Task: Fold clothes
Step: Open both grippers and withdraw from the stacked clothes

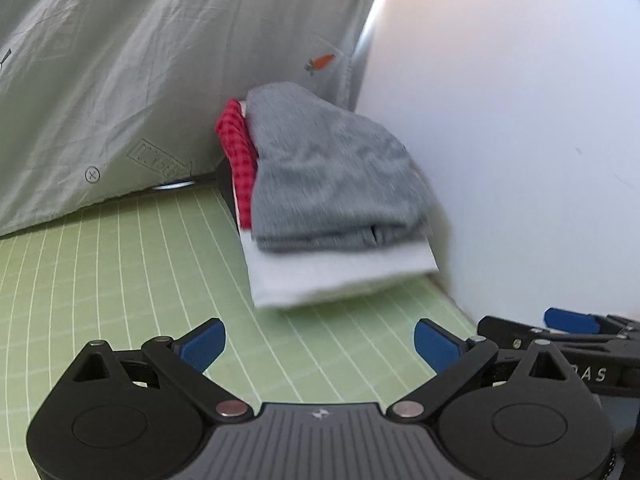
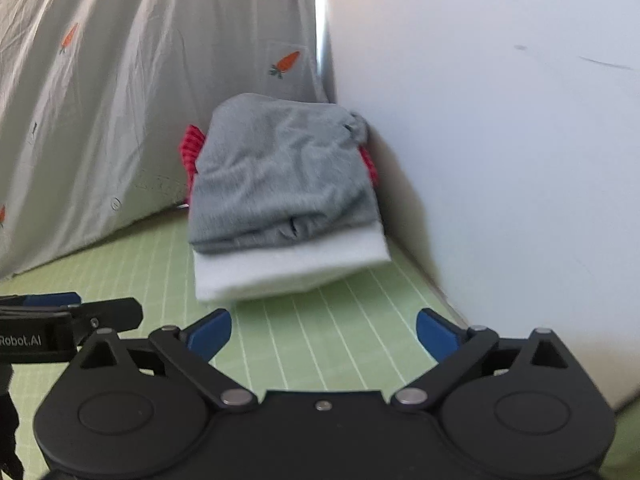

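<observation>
Open green mat (image 2: 304,344) lies ahead of both grippers, nothing on it up to the stacked clothes (image 2: 280,184). That stack fills the far corner, pressed against the white wall (image 2: 500,152) on the right and the hanging grey sheet (image 2: 132,92) behind. Left of the stack, bare mat runs along the sheet's foot (image 1: 100,248). The right gripper (image 1: 576,322) crowds the left one's right flank.

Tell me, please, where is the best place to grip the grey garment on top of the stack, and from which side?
Probably its near folded edge, approached from the front over the green mat. That edge faces both open hand-held grippers, while wall and sheet block the far sides.
</observation>
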### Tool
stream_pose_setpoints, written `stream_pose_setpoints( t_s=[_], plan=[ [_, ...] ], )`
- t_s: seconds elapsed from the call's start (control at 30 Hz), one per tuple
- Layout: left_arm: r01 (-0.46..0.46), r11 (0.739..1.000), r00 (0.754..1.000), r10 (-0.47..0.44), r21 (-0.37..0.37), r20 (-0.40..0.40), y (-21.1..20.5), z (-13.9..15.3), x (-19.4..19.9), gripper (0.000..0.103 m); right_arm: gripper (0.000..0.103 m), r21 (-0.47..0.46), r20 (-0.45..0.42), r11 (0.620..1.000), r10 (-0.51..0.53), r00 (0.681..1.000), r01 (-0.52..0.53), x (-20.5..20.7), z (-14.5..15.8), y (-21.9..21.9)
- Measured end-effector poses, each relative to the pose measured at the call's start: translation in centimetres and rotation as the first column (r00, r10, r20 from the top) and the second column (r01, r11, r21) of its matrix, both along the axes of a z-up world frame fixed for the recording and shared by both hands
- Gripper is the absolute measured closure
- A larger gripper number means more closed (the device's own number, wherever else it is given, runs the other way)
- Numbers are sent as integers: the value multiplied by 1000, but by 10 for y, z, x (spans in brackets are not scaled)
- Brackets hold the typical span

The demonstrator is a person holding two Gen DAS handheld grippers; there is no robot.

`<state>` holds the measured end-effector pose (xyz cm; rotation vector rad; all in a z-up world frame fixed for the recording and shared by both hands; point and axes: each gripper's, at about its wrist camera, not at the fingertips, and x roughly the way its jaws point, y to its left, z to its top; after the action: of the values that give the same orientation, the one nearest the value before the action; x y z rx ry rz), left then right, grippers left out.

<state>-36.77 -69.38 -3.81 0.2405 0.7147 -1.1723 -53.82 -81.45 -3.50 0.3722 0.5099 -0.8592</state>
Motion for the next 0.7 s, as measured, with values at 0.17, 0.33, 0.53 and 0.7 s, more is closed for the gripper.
stream_pose_setpoints(
  t_s=[0.17,0.33,0.53,0.7],
  plan=[
    [1,1000,1000,-1,1,8,20,-3,-15,0,1,1,-13,999,-33,999,33,-22,-4,20],
    [-1,1000,1000,1,-13,7,31,-1,-21,0,0,2,-25,998,-65,998,65,-44,-7,40],
    [1,1000,1000,0,-24,15,40,1,-28,0,0,-2,-25,997,-75,997,74,-55,-7,50],
    [5,1000,1000,-5,-22,23,41,3,-31,0,0,-9,-17,997,-72,997,72,-58,-5,52]
  ],
)
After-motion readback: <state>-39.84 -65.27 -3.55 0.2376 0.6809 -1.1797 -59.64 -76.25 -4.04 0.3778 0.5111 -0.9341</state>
